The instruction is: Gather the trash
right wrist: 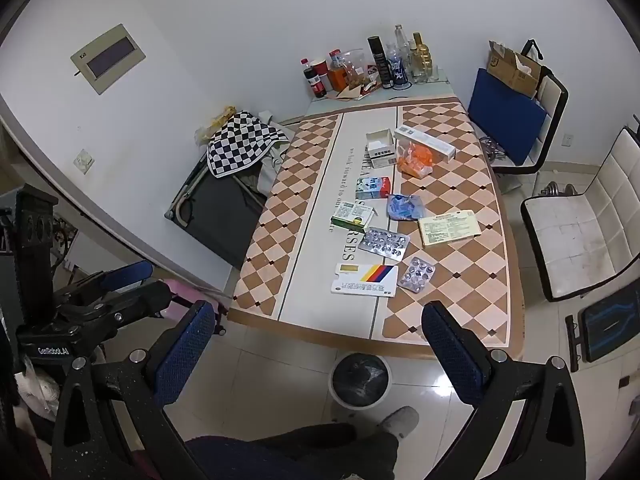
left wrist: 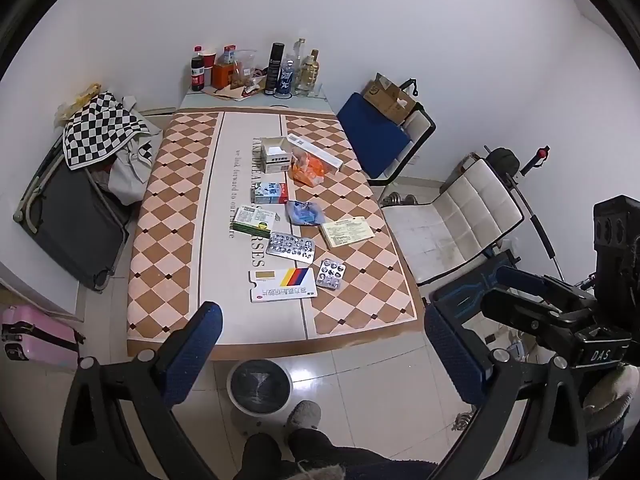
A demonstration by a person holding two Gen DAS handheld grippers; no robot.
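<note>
Trash lies on the checkered table (left wrist: 168,240) (right wrist: 276,216): a white striped medicine box (left wrist: 284,284) (right wrist: 366,279), two silver blister packs (left wrist: 291,245) (left wrist: 331,274) (right wrist: 384,243), a green box (left wrist: 255,221), a yellow leaflet (left wrist: 347,232) (right wrist: 450,227), a blue wrapper (left wrist: 304,212) (right wrist: 404,207), an orange bag (left wrist: 308,170) (right wrist: 416,160) and white boxes (left wrist: 274,154). A lined trash bin (left wrist: 260,386) (right wrist: 360,378) stands on the floor below the near table edge. My left gripper (left wrist: 320,340) and right gripper (right wrist: 316,340) are open and empty, held above the near edge.
Bottles and jars (left wrist: 256,68) crowd the far table end. Chairs (left wrist: 452,220) (left wrist: 380,136) stand on the right, an open suitcase with a checkered cloth (left wrist: 100,132) on the left, a pink suitcase (left wrist: 36,336) near left. My slippered foot (left wrist: 304,416) is by the bin.
</note>
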